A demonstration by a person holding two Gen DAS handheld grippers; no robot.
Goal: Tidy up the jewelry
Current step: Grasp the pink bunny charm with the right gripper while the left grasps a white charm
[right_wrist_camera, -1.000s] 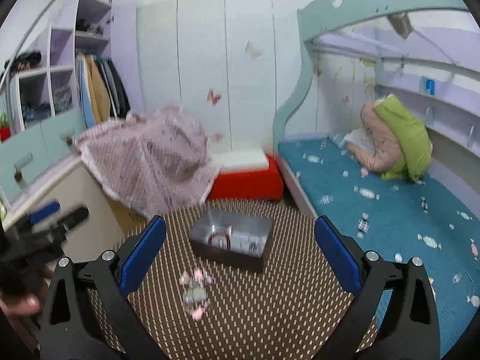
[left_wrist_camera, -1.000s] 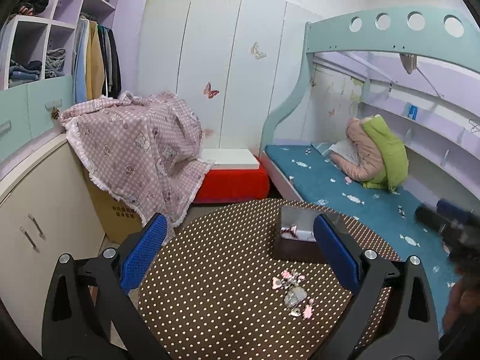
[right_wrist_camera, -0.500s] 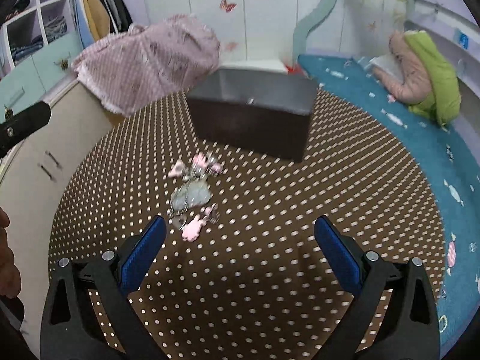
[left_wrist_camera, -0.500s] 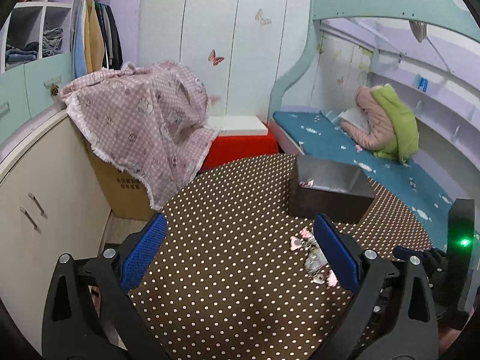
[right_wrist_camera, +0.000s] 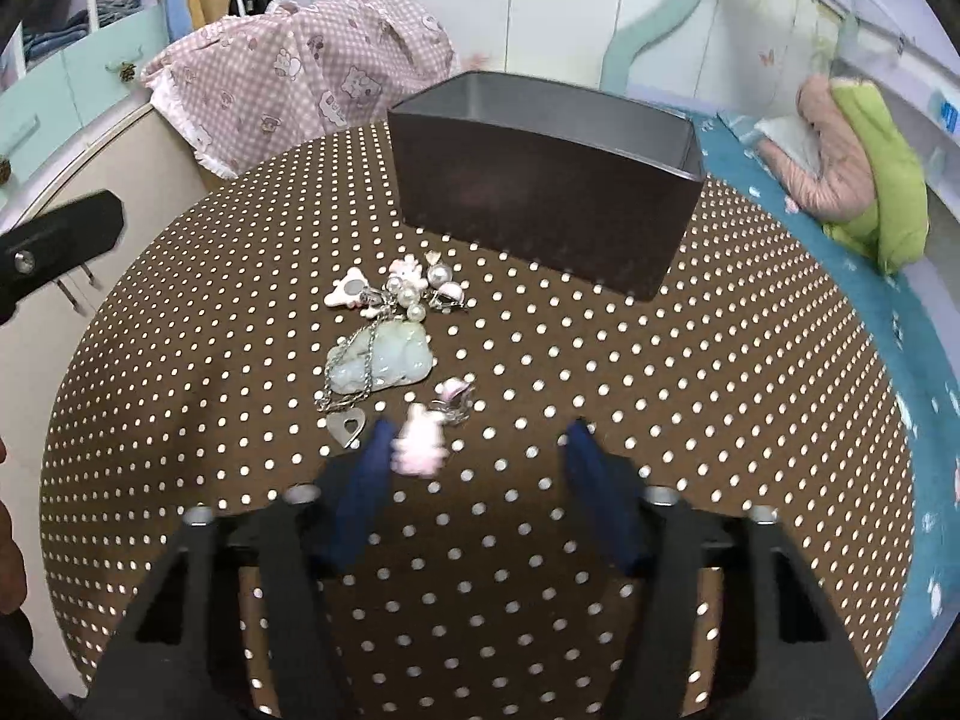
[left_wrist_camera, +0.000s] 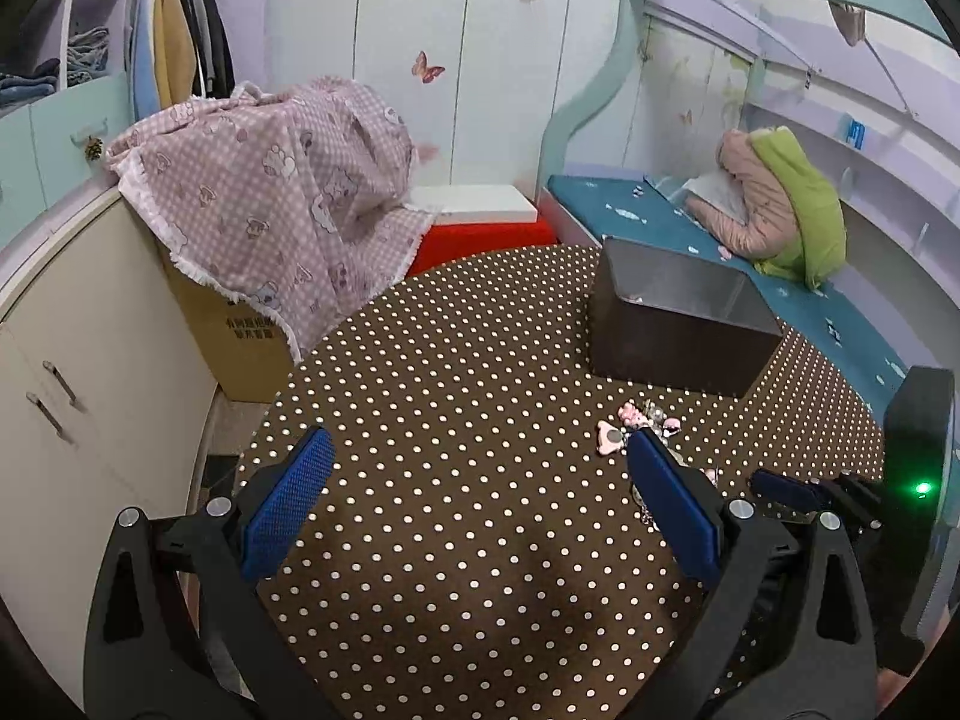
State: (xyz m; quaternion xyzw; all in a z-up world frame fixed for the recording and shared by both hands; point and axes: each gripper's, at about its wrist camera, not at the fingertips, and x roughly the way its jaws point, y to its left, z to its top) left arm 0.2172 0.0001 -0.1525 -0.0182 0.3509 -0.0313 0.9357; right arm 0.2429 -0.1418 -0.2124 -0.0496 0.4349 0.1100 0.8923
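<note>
In the right wrist view the right claw [right_wrist_camera: 474, 450] is smeared by motion as its jaws close, so whether its left pad [right_wrist_camera: 366, 480] touches the blurred pink charm [right_wrist_camera: 419, 441] beside it cannot be told. In the left wrist view the left claw's right pad [left_wrist_camera: 675, 510] covers most of the jewelry pile [left_wrist_camera: 639, 423], leaving only its far pieces showing. The metal box [right_wrist_camera: 543, 180] stands side-on in both views, its floor and contents hidden. The near edge of the tabletop [right_wrist_camera: 600, 360] is lost behind the claw frames.
</note>
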